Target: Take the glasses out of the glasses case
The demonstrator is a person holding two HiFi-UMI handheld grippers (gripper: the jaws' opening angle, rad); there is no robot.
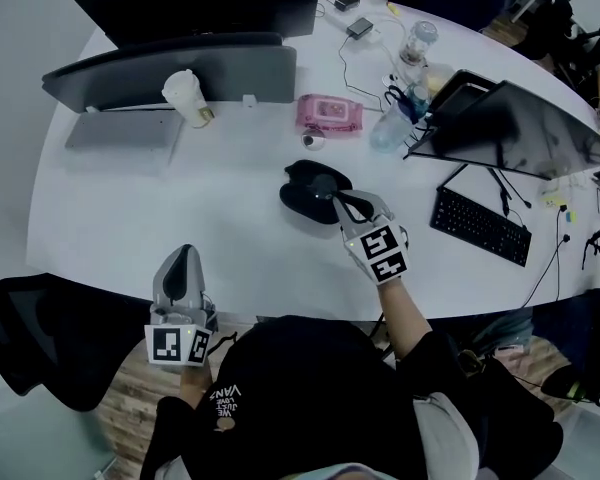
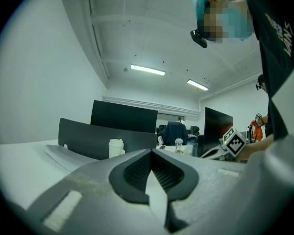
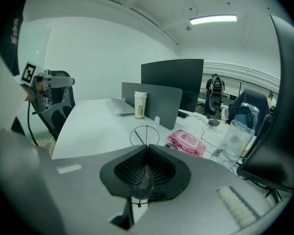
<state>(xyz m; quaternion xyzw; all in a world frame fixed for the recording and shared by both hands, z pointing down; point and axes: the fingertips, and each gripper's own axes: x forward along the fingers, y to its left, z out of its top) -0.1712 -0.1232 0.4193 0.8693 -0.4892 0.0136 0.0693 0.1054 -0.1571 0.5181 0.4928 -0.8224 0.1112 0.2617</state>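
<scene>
The black glasses case [image 1: 305, 196] lies open in the middle of the white table [image 1: 130, 218]. My right gripper [image 1: 335, 200] is just over the case's right side and is shut on thin wire-rimmed glasses. In the right gripper view one round wire rim [image 3: 146, 136] stands up above the closed jaws [image 3: 146, 153]; the case itself is hidden under them. My left gripper [image 1: 186, 253] hovers at the table's near edge, left of the case and well apart from it. It is shut and empty, as the left gripper view [image 2: 151, 154] also shows.
A pink wipes pack [image 1: 330, 113] and a small round object [image 1: 313, 141] lie behind the case. A white cup [image 1: 187, 98] stands by a grey divider panel [image 1: 170, 73]. A water bottle [image 1: 395, 123], a tilted monitor [image 1: 520, 128] and a keyboard [image 1: 480, 226] crowd the right.
</scene>
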